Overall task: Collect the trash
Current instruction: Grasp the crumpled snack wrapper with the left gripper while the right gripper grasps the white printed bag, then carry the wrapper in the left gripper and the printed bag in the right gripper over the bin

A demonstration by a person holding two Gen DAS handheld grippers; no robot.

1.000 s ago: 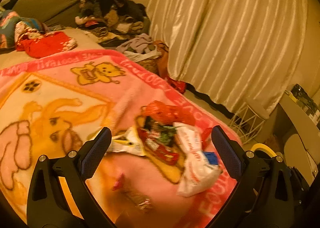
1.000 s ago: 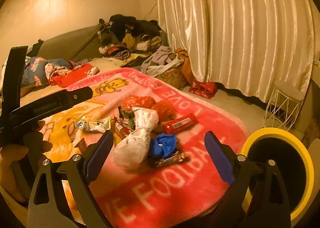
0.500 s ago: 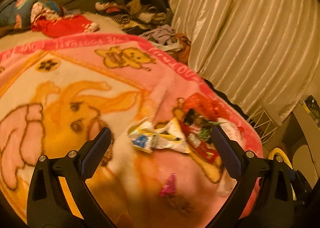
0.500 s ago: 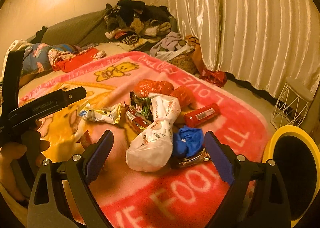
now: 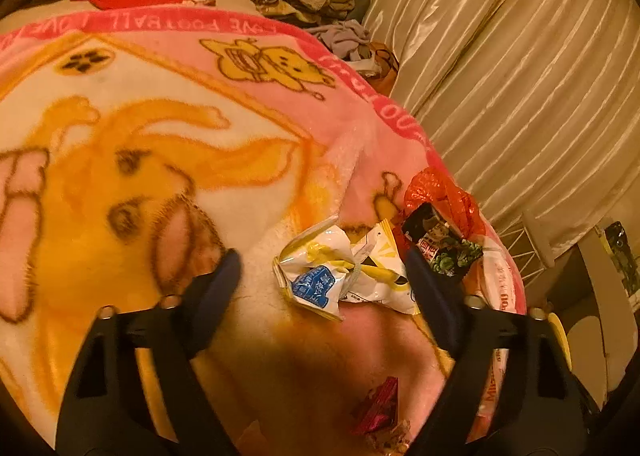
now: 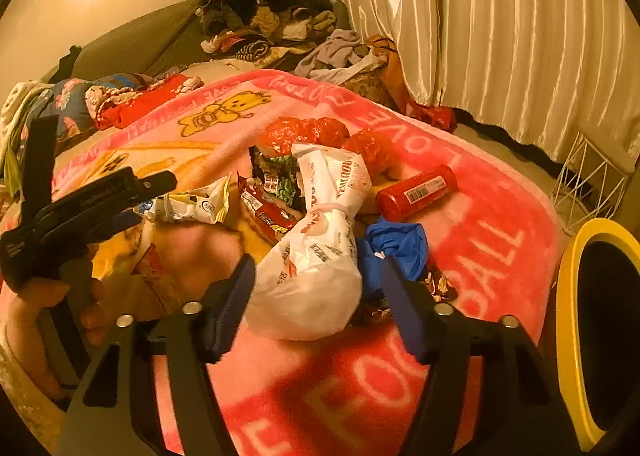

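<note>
Pink blanket (image 6: 480,223), clothes pile (image 6: 272,15), yellow-rimmed bin (image 6: 572,296)

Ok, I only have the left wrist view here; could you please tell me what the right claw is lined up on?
Observer: The right claw is closing with a knotted white plastic bag between its fingers; I can't confirm contact.
Operator: Is anything crowding that bag?
Observer: A crumpled blue item sits against its right side.
Operator: Anything further back?
Observer: A red cylinder with a barcode label lies on its side just beyond.
</note>
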